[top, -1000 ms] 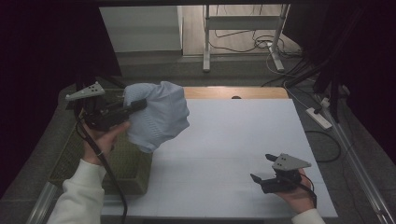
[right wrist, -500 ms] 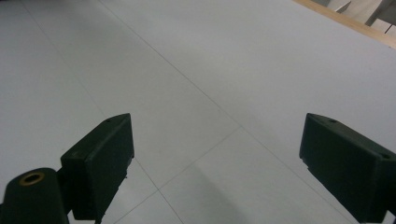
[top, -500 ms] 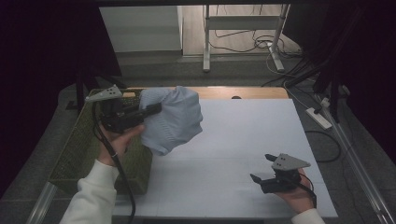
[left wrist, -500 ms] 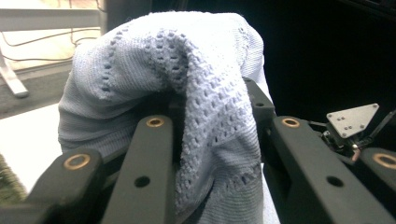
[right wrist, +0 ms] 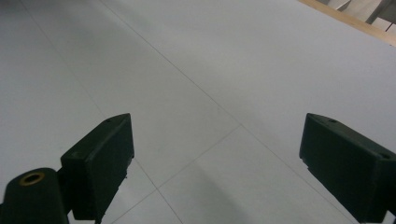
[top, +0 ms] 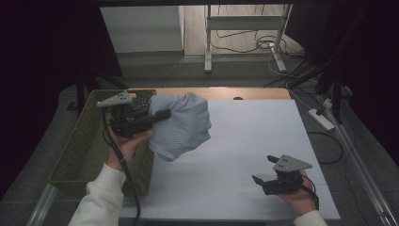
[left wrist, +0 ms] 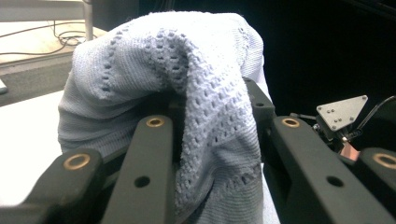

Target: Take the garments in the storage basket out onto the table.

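A pale blue knitted garment (top: 182, 125) hangs bunched in the air over the white table's (top: 254, 127) left edge, beside the basket. My left gripper (top: 162, 114) is shut on it, held level and pointing right. In the left gripper view the openwork knit (left wrist: 187, 84) drapes over and between the black jaws of the left gripper (left wrist: 212, 109), hiding their tips. My right gripper (top: 263, 170) rests low at the table's front right, open with nothing between its fingers. In the right gripper view the right gripper (right wrist: 215, 144) has its jaws wide apart over the bare tabletop (right wrist: 187, 56).
A green woven basket (top: 80, 141) stands off the table's left side, under my left forearm. A wooden strip (top: 226, 92) runs along the table's far edge. Cables and a power strip (top: 321, 119) lie on the floor to the right.
My left gripper has carried the garment rightward and slightly down, from above the basket toward the table. The right gripper has stayed where it was.
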{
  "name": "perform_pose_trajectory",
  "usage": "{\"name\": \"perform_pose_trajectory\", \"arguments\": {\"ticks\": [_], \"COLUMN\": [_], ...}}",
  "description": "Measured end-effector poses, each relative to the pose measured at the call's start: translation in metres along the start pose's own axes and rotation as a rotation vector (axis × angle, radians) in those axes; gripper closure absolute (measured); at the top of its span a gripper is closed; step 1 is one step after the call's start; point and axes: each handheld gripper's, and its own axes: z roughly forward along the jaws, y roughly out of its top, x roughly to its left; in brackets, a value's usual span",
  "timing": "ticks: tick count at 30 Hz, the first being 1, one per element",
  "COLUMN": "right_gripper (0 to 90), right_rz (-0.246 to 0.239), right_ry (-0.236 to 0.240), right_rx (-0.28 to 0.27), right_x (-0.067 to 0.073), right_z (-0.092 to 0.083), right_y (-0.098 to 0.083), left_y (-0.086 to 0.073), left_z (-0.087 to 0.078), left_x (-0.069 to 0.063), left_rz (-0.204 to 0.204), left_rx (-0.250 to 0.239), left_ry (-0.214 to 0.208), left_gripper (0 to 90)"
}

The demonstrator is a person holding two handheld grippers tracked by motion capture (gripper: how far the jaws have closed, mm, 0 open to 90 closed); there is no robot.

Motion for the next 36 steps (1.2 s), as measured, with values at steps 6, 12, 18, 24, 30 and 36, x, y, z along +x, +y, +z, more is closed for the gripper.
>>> {"name": "perform_pose_trajectory", "arguments": {"ticks": [6,12,18,24,30,36], "right_gripper": [10.4,10.4,10.4,10.4,10.4,10.4], "right_rz": [-0.003,-0.002,-0.001,-0.001,0.000,-0.002], "right_ry": [-0.001,0.003,0.001,-0.001,-0.001,-0.004], "right_rx": [0.006,0.003,-0.001,-0.003,-0.003,-0.006], "right_x": [0.000,0.000,0.000,0.000,0.001,0.000], "right_z": [0.001,0.000,0.000,0.000,-0.001,-0.001], "right_y": [0.000,0.000,0.000,0.000,0.001,0.001], "left_y": [-0.001,-0.001,-0.002,-0.004,-0.006,-0.008], "left_z": [0.006,0.015,0.022,0.027,0.032,0.039], "left_x": [-0.004,-0.010,-0.014,-0.017,-0.018,-0.021], "left_rz": [0.005,0.011,0.018,0.019,0.014,0.012], "left_rx": [0.003,0.010,0.025,0.036,0.046,0.057], "left_ry": [-0.013,-0.028,-0.035,-0.041,-0.040,-0.051], "left_gripper": [70.8,70.9,70.8,70.8,70.8,70.8]}}
